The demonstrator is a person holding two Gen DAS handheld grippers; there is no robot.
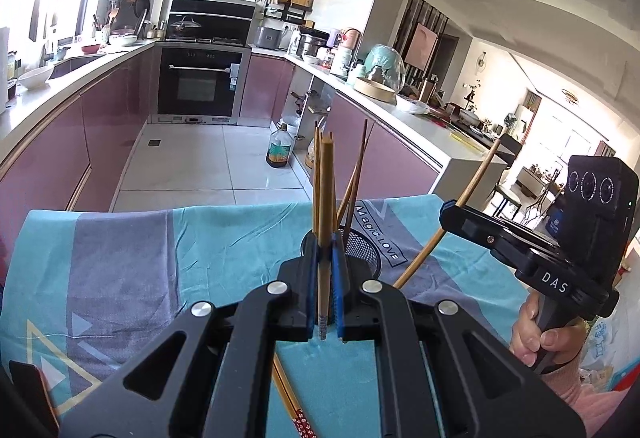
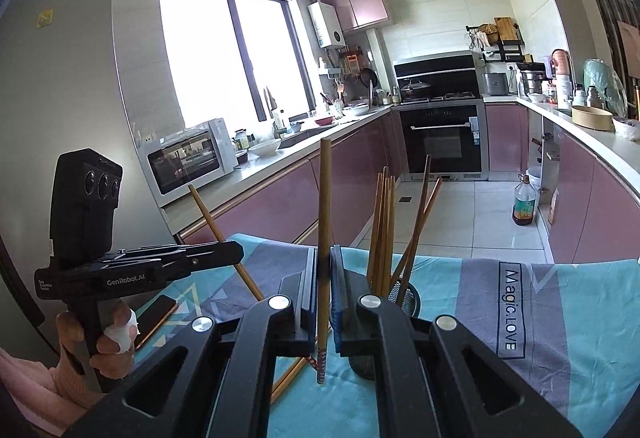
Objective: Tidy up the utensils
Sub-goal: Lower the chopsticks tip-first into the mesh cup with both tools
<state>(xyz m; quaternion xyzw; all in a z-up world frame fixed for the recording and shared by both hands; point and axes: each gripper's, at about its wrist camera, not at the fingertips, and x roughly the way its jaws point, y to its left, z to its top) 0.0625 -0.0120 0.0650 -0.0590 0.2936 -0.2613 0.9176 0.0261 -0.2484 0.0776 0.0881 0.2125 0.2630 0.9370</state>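
Observation:
In the left wrist view my left gripper (image 1: 325, 238) is shut on a bamboo chopstick (image 1: 325, 194) that stands upright between its blue pads. Just behind it a black mesh holder (image 1: 362, 246) has several chopsticks standing in it. My right gripper (image 1: 444, 212), held by a hand at the right, grips another chopstick (image 1: 476, 182) slanting up to the right. In the right wrist view the right gripper (image 2: 324, 258) is shut on its upright chopstick (image 2: 324, 194), with the mesh holder (image 2: 408, 298) close on its right. The left gripper (image 2: 240, 252) holds its slanted chopstick (image 2: 214, 218).
A teal and grey cloth (image 1: 160, 258) covers the table. Loose chopsticks (image 1: 288, 394) lie on it under the grippers. A phone (image 2: 158, 318) lies near the left hand. Beyond the table's far edge are the kitchen floor, counters and an oil bottle (image 1: 279, 150).

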